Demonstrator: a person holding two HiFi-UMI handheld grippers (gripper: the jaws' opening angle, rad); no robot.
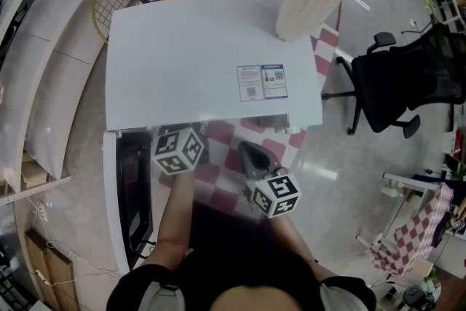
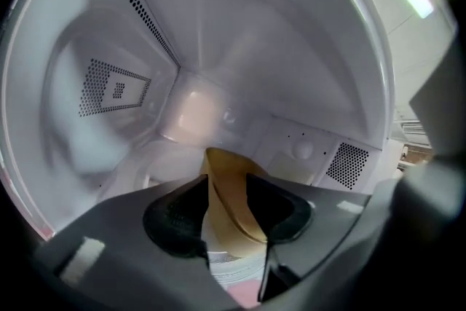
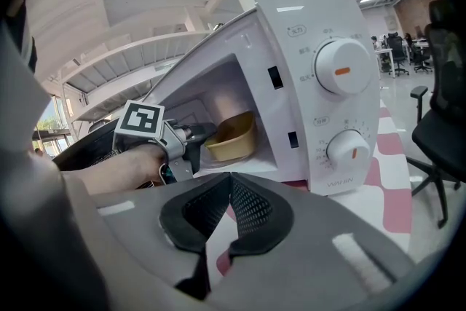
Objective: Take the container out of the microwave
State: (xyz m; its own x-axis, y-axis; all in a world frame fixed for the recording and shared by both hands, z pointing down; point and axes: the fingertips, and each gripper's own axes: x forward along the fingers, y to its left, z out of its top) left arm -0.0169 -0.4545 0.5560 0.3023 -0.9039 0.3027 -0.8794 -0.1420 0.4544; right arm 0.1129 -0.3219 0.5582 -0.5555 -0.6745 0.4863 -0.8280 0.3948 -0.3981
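Fingers (image 2: 171, 218) of my left gripper (image 2: 226, 193) stand apart astride the container (image 2: 231, 211) rim inside the microwave (image 2: 240, 25). My right gripper (image 3: 228, 193) hangs outside, pinched together on nothing. Closing off-centre on that thin rim could tip it or let it slip.

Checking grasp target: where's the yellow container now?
The shallow yellow container sits inside the open white microwave, centre of the right gripper view, its rim between the left gripper's open jaws.
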